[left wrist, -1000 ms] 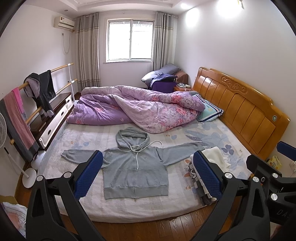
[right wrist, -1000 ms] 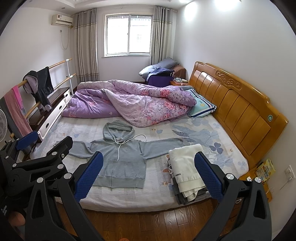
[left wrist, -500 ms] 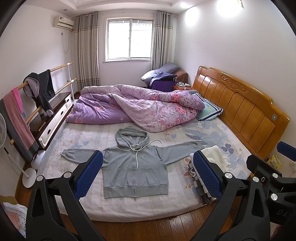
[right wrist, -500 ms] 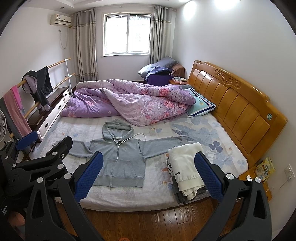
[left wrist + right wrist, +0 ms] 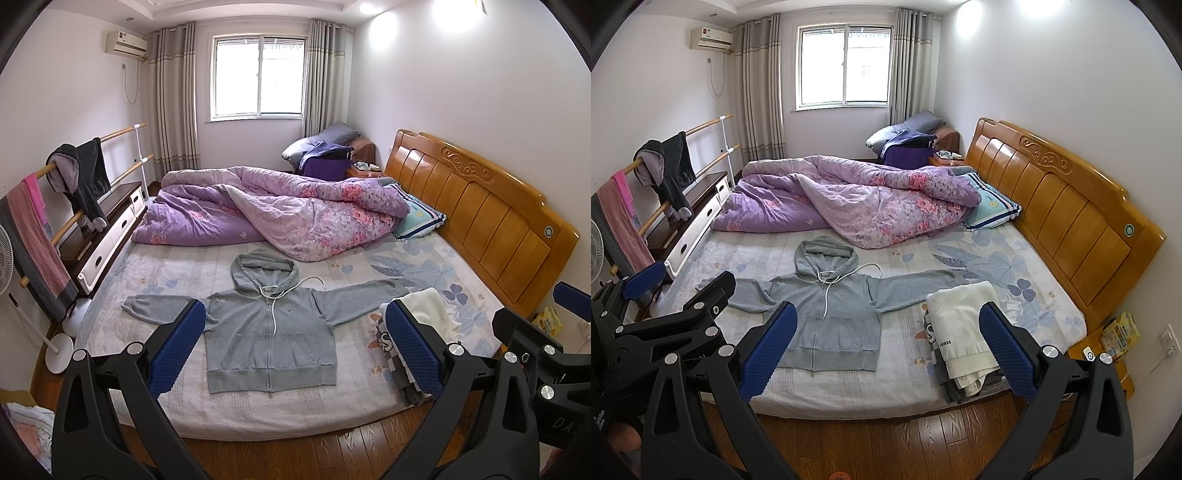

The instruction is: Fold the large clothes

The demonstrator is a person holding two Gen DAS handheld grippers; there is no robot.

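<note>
A grey hoodie (image 5: 271, 332) lies flat and face up in the lower middle of the frame, on the near part of the bed (image 5: 110, 295), zip closed, both sleeves spread out sideways, hood toward the window (image 5: 258, 74), white drawstring trailing across the chest.

The left gripper (image 5: 295, 350) hangs in front of the bed with its 2 blue pads wide apart, holding nothing. The right gripper (image 5: 886, 350) is the same: spread wide, empty, off the mattress, above the wood floor (image 5: 886, 443).

At lower right of the hoodie sits a pile of folded clothes (image 5: 960, 332), a cream piece on top; "THINGS" shows in small print on it in the right view. A purple floral quilt (image 5: 277, 214) is bunched across the far half. A headboard (image 5: 480, 214) runs along the right. An air conditioner (image 5: 125, 42) hangs at upper left; its label is too small to read.
</note>
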